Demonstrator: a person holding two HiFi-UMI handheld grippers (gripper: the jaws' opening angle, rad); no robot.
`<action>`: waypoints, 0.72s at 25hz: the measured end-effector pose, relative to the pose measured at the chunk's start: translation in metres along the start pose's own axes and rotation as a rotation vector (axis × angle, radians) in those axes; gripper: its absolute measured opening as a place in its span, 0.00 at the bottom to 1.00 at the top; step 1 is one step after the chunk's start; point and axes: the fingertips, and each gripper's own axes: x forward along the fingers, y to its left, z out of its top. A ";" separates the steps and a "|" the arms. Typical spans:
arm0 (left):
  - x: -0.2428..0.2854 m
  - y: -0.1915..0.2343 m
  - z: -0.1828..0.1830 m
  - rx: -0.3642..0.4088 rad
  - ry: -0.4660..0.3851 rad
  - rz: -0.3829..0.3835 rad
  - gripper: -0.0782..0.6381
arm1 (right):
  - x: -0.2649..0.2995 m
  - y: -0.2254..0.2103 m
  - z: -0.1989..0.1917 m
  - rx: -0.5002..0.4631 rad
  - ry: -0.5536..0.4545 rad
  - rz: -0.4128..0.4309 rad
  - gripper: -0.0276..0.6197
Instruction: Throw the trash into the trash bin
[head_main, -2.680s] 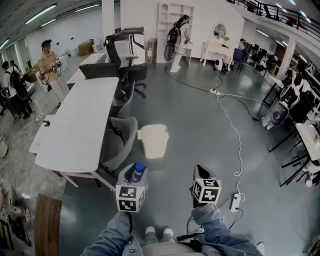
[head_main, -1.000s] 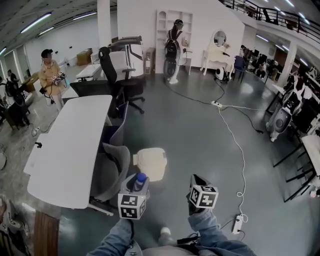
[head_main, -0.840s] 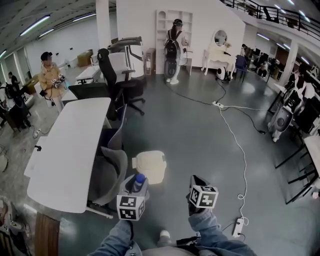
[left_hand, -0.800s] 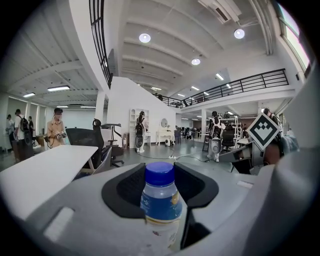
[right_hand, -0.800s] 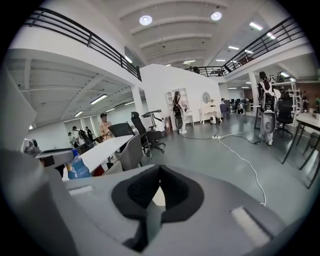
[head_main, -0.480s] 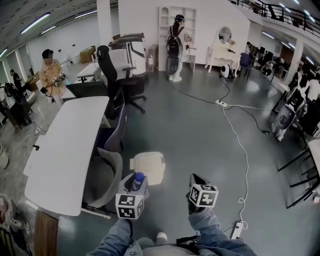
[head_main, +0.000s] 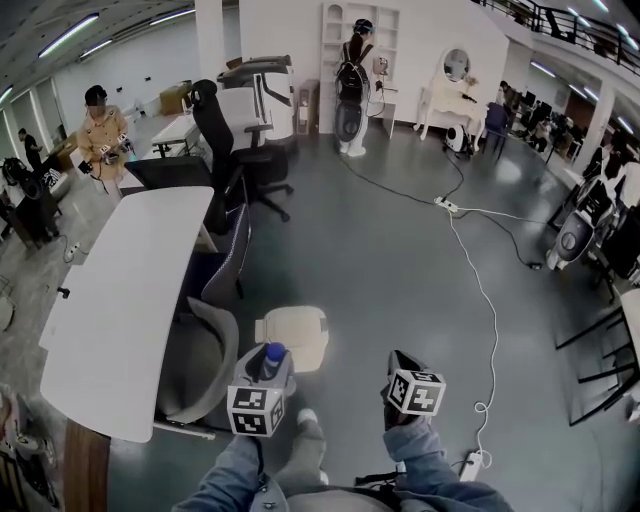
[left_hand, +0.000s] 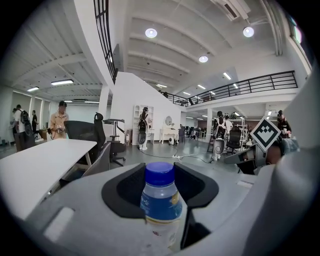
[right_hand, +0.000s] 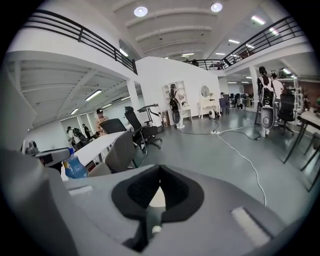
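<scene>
In the head view my left gripper (head_main: 264, 372) is shut on a small plastic bottle (head_main: 272, 353) with a blue cap, held upright. The left gripper view shows the bottle (left_hand: 160, 201) between the black pads of the left gripper (left_hand: 160, 172). A cream trash bin (head_main: 293, 338) with a lid stands on the grey floor just beyond the bottle. My right gripper (head_main: 400, 366) hangs to the right of the bin, and in its own view the right gripper (right_hand: 159, 170) has its jaws together with nothing held. The bottle (right_hand: 75, 168) also shows at that view's left.
A long white table (head_main: 118, 290) runs along the left, with grey chairs (head_main: 202, 350) tucked beside it close to the bin. A black office chair (head_main: 232, 150) stands farther back. A white cable (head_main: 478, 290) and a power strip (head_main: 468, 463) lie on the floor at right. People stand far off.
The whole view has moved forward across the floor. The bin now sits closer, just ahead of the left gripper. Both grippers keep their hold and their spacing.
</scene>
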 end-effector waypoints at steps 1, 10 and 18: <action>0.007 0.005 0.001 -0.002 -0.002 0.003 0.37 | 0.007 -0.002 0.005 0.004 -0.003 0.001 0.05; 0.081 0.049 0.038 0.002 -0.040 0.026 0.37 | 0.082 0.002 0.071 0.007 -0.052 0.043 0.05; 0.151 0.085 0.064 -0.029 -0.034 0.036 0.37 | 0.144 0.000 0.119 0.031 -0.031 0.063 0.05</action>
